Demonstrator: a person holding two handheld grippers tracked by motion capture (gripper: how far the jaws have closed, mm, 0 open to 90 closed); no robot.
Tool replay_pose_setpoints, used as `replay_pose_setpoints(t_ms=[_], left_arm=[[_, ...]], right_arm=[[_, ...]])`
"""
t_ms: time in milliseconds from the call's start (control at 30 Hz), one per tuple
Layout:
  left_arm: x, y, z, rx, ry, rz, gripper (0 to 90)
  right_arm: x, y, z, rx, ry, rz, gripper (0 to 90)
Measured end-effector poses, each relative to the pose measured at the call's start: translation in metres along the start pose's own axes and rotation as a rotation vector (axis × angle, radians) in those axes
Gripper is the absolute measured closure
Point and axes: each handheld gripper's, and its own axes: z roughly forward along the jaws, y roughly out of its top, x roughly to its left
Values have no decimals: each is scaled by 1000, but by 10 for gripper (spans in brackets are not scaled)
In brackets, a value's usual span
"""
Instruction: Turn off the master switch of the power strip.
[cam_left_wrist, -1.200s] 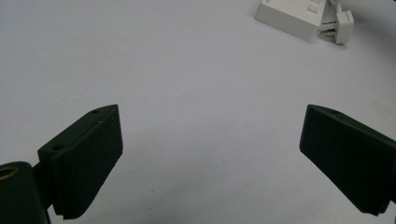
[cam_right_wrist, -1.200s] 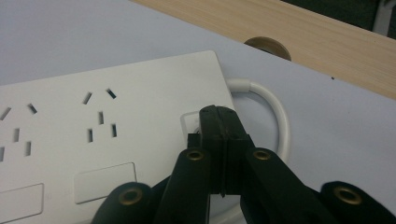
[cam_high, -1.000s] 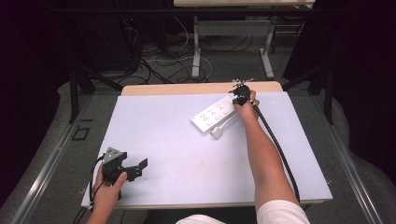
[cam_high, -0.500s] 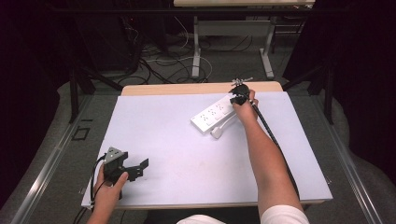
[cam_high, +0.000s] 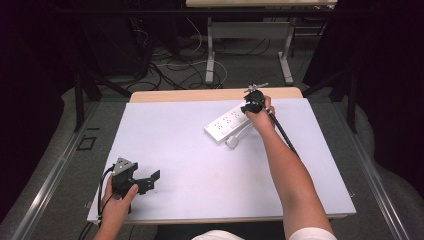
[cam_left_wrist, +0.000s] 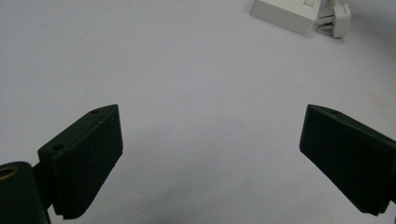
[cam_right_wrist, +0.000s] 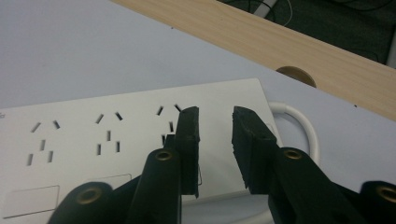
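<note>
A: We see the white power strip (cam_high: 227, 123) lying flat on the pale table (cam_high: 200, 175), at about one o'clock from the table's middle, set on a slant, its far end toward the wooden back edge (cam_high: 200, 94).

B: And its white cable (cam_right_wrist: 299, 119)?

A: It loops out past that far end and runs back along the strip's near side. At the strip's near end lies the white plug (cam_left_wrist: 340, 19), just beside it.

B: The right gripper (cam_high: 250, 106)?

A: We see it over the strip's far end. Its jaws have just been opening; a narrow gap stands between the pads, nothing gripped, the socket face right beneath them.

B: The left gripper (cam_high: 150, 180)?

A: Down at seven o'clock, well apart from the strip, its jaws spread wide over bare table, released and empty.
</note>
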Motion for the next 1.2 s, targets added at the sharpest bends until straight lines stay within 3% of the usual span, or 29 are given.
replay_pose_setpoints(t_ms=[133,233,333,533,700,900,1200], left_arm=[[-1,0,0,-2,1,3,60],[-1,-1,1,-2,-1,4,59],[-1,0,-1,1,-4,13,59],[-2,0,0,-2,-4,18,59],[-3,0,-1,0,-4,28,59],[-4,1,-1,-3,-2,32,59],[-5,1,2,14,-9,53,60]], right_arm=[[4,1,-4,15,-8,-22,606],[4,-1,-10,-14,1,-12,562],[2,-4,-15,-19,-23,-23,499],[-2,-9,-25,-22,-43,3,389],[-1,-12,-34,-32,-24,7,305],[3,-11,-47,-54,-12,41,222],[5,-9,-66,-52,3,39,171]])
